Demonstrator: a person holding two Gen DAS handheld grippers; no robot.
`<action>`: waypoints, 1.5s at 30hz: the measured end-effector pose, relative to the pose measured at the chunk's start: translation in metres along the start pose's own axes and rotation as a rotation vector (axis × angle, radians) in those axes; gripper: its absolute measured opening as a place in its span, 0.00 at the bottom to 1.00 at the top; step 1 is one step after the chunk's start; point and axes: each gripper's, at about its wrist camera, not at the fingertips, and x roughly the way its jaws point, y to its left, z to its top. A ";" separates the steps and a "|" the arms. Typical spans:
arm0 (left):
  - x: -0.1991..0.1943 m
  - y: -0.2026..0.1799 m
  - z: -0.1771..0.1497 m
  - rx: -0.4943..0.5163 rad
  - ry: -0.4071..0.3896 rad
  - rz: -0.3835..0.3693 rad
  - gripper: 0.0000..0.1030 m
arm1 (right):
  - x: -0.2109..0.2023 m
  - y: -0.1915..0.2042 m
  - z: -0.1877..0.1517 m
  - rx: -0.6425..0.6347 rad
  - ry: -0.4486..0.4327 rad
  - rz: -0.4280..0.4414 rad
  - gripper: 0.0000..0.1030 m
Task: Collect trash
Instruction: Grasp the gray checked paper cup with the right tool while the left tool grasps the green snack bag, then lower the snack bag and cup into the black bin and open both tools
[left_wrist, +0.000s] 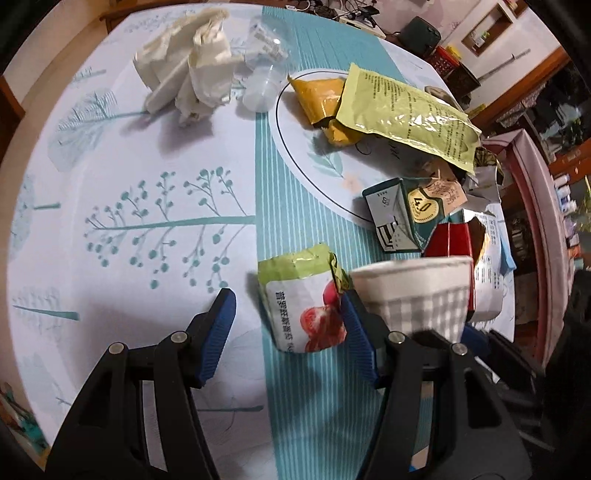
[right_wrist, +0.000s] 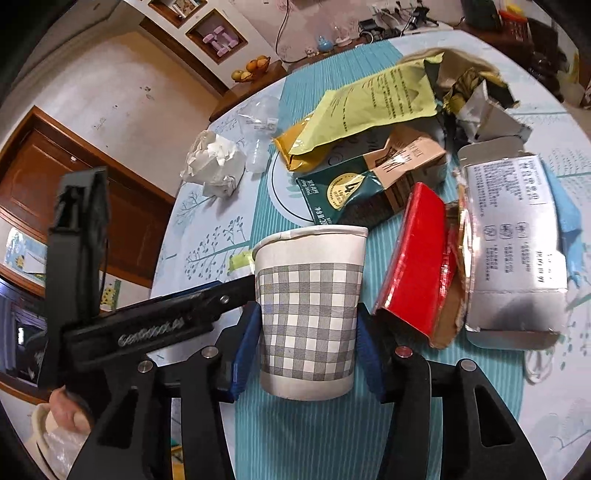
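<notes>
Trash is being gathered — the paper cup (right_wrist: 308, 317) is clamped by the right gripper (right_wrist: 306, 343); the left gripper (left_wrist: 286, 332), wide open and empty, must be closed on the snack packet (left_wrist: 301, 306).

Matt paper cup (right_wrist: 309, 314), glossy foil packet (left_wrist: 410, 118)

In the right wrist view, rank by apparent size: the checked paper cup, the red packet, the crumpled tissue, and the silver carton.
1. Checked paper cup, though it sits nearest the camera, which inflates it.
2. Silver carton, close to the cup in apparent size; I would not trust that order.
3. Red packet.
4. Crumpled tissue, farthest away.
</notes>
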 end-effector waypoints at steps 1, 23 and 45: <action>0.002 0.001 -0.001 -0.007 -0.002 -0.006 0.48 | -0.002 -0.001 -0.002 0.001 -0.007 -0.008 0.48; -0.040 0.018 -0.106 0.076 -0.049 -0.096 0.17 | -0.050 0.048 -0.076 -0.199 -0.046 -0.084 0.47; -0.112 -0.011 -0.272 0.175 -0.109 -0.041 0.17 | -0.155 0.063 -0.247 -0.284 -0.060 -0.008 0.48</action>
